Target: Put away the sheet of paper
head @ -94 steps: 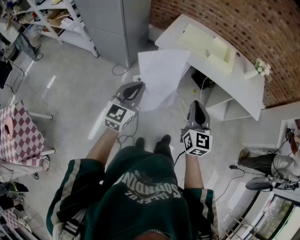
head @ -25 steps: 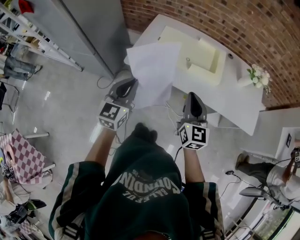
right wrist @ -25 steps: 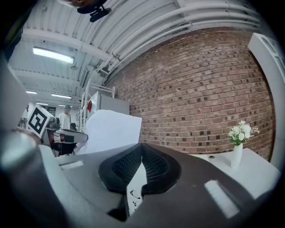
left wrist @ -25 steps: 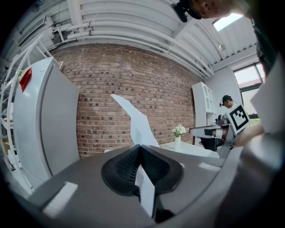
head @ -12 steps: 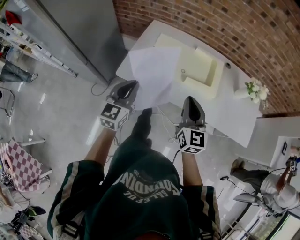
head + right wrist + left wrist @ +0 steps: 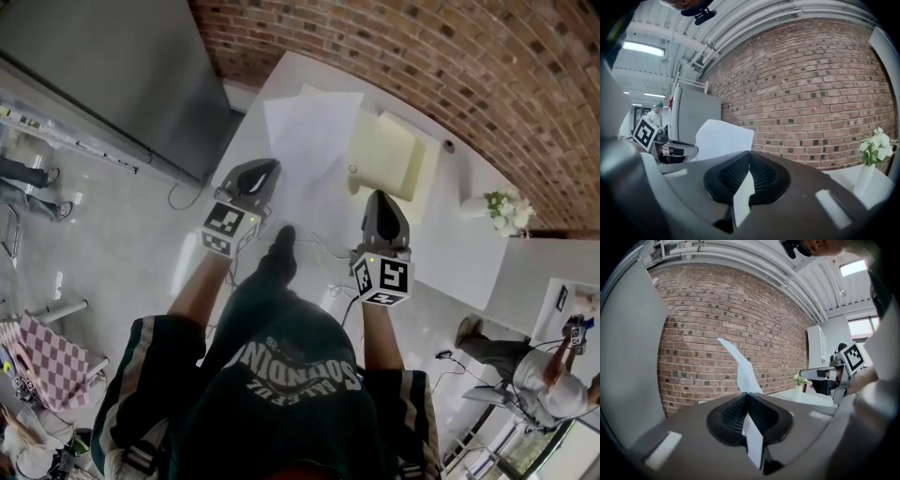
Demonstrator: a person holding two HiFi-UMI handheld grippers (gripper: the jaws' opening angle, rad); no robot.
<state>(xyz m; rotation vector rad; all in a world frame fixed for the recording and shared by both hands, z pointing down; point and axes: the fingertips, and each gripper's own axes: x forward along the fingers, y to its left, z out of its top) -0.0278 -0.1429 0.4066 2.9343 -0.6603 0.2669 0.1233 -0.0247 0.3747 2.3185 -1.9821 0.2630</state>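
Note:
A white sheet of paper [image 6: 309, 141] stands up from my left gripper [image 6: 267, 167], which is shut on its lower edge. In the left gripper view the paper [image 6: 740, 366] rises edge-on from the closed jaws of that gripper [image 6: 748, 393]. The sheet hangs over the left end of a white desk [image 6: 450, 234]. My right gripper [image 6: 378, 197] is to the right of the sheet, apart from it, above the desk's front edge. Its jaws [image 6: 750, 152] meet at the tip with nothing held. From there the paper [image 6: 722, 140] shows at the left.
A pale yellow open box [image 6: 384, 155] lies on the desk just right of the sheet. A vase of white flowers [image 6: 502, 211] stands further right. A brick wall [image 6: 450, 56] backs the desk and a grey cabinet [image 6: 112, 66] stands left. Another person [image 6: 544, 366] is at lower right.
The person has walked up to the desk, so the desk and box are now close under both grippers. The left gripper keeps hold of the sheet, now over the desk's left end.

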